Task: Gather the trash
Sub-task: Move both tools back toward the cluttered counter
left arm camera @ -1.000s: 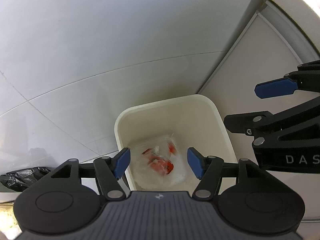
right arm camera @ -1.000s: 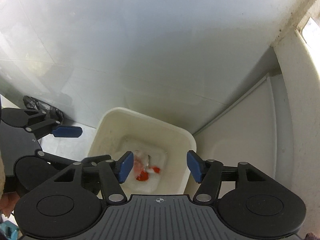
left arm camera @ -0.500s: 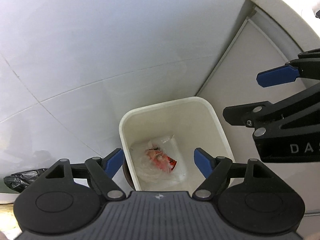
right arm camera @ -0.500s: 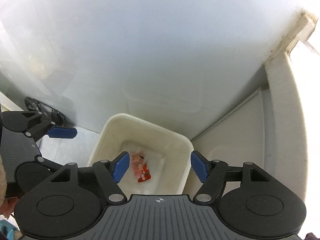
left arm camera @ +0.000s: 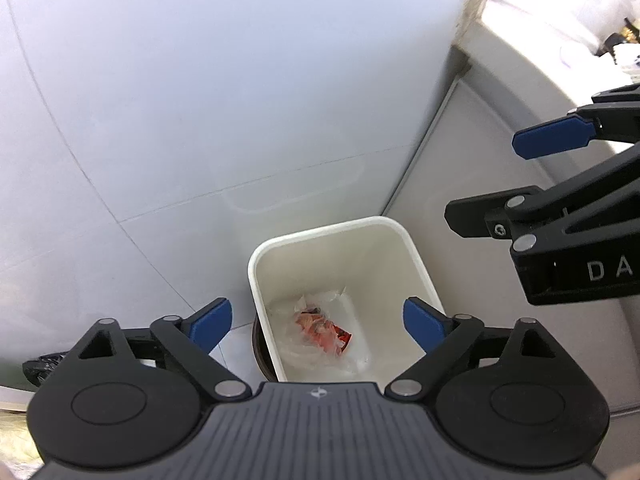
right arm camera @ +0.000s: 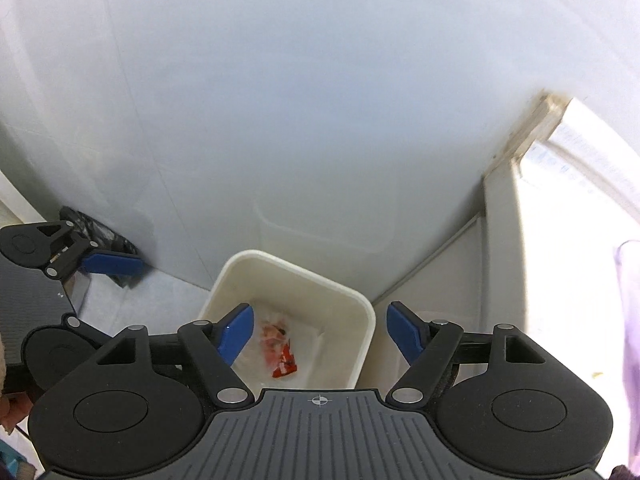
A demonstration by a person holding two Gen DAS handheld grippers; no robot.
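Trash: clear plastic bag [left arm camera: 320,332] with red/orange wrapper scraps inside, lying on the bottom of the white bin [left arm camera: 416,264]. Same bag in the right wrist view [right arm camera: 280,354], red wrapper piece toward the near side of the bin floor. Nothing grips it.

Bin [right arm camera: 360,344]: rectangular, rounded corners, open top, sits on the floor in the corner where the pale tiled wall [left arm camera: 200,100] meets a grey cabinet panel [left arm camera: 460,168]. A dark round object is just visible at the bin's lower left edge, mostly hidden; can't tell what it is.

Left gripper [left arm camera: 318,324]: above the bin, pointing steeply down, jaws wide and opening, nothing between the blue pads, only the bin far below. Also visible at the left edge of the right wrist view [right arm camera: 112,263].

Right gripper [right arm camera: 320,330]: above the bin too, pointing down, jaws fairly wide and opening, empty. Seen from the left wrist camera at the right edge [left arm camera: 552,142].

Crumpled black bag [right arm camera: 100,236] on the floor against the wall, well left of the bin.
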